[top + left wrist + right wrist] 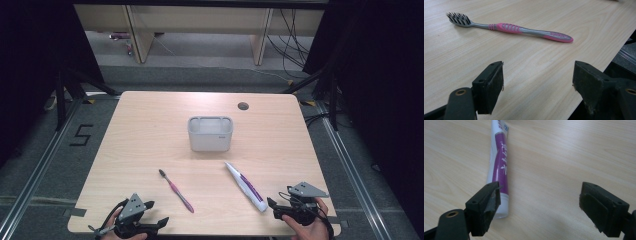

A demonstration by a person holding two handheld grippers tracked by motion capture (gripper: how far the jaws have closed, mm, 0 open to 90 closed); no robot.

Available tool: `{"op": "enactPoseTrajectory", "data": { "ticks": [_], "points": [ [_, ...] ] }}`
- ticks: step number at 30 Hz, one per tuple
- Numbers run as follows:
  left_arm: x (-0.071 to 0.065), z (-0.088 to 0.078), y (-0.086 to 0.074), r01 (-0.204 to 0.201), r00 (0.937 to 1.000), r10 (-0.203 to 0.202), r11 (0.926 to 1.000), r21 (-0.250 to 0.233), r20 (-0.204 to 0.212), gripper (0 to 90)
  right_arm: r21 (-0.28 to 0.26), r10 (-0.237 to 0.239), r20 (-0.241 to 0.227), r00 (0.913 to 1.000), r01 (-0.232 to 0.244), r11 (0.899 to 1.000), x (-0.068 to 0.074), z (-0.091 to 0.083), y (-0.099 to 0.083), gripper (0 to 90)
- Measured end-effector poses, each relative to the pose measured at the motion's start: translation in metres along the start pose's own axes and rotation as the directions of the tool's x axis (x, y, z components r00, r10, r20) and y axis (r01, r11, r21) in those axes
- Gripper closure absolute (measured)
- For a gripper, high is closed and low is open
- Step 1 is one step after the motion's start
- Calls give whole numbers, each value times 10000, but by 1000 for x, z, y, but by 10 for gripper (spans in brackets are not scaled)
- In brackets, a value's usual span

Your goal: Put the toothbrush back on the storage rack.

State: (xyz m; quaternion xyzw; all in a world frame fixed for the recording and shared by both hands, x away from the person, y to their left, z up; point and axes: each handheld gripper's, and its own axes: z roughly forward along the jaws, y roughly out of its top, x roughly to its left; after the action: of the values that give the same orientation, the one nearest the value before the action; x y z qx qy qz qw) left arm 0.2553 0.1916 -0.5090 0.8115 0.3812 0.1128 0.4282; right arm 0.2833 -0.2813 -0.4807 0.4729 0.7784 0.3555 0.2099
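High view: a light wooden table (150,130) seen from above. At the lower left of the frame the left gripper (159,223) is held in a hand at the table's near edge; at the lower right the right gripper (273,206) is held in the other hand (312,227), also at the near edge. Both sets of jaws stand wide apart with nothing between them.

A pink-and-grey toothbrush (176,190) lies flat at lower centre-left, bristle head toward the upper left, handle end toward the lower right — near the left gripper but apart from it. A white-and-purple toothpaste tube (245,186) lies flat at lower centre-right, its cap end at the lower right, just beside the right gripper. A pale grey rectangular holder (210,134) stands upright at the centre of the frame, well apart from both grippers; it looks empty.

Left gripper view: the two black jaws rise from the bottom corners, widely parted over bare tabletop; the toothbrush (519,29) lies across the upper half of the frame, bristles at upper left.

Right gripper view: jaws again widely parted — the toothpaste tube (498,165) runs down the left of the frame, its cap end passing behind the left-hand jaw, not gripped.
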Motion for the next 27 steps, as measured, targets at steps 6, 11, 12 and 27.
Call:
{"op": "enactPoseTrajectory", "data": {
  "ticks": [6,11,12,27],
  "points": [
    [-1,1,-1,235,9997,-236,9996,-148,-43,242,79,-51,-58,10000,52,10000,0,2,0,186],
    [1,1,-1,112,9998,-112,9999,-10,-136,233,62,-10,-36,10000,11,10000,0,2,0,193],
    [0,1,-1,207,9997,-208,9997,-91,-94,231,52,8,-15,10000,-8,10000,0,1,0,193],
    [1,5,3,280,9995,-279,9996,62,-135,196,2,-110,25,9999,110,9999,0,0,0,198]
  ]
}}
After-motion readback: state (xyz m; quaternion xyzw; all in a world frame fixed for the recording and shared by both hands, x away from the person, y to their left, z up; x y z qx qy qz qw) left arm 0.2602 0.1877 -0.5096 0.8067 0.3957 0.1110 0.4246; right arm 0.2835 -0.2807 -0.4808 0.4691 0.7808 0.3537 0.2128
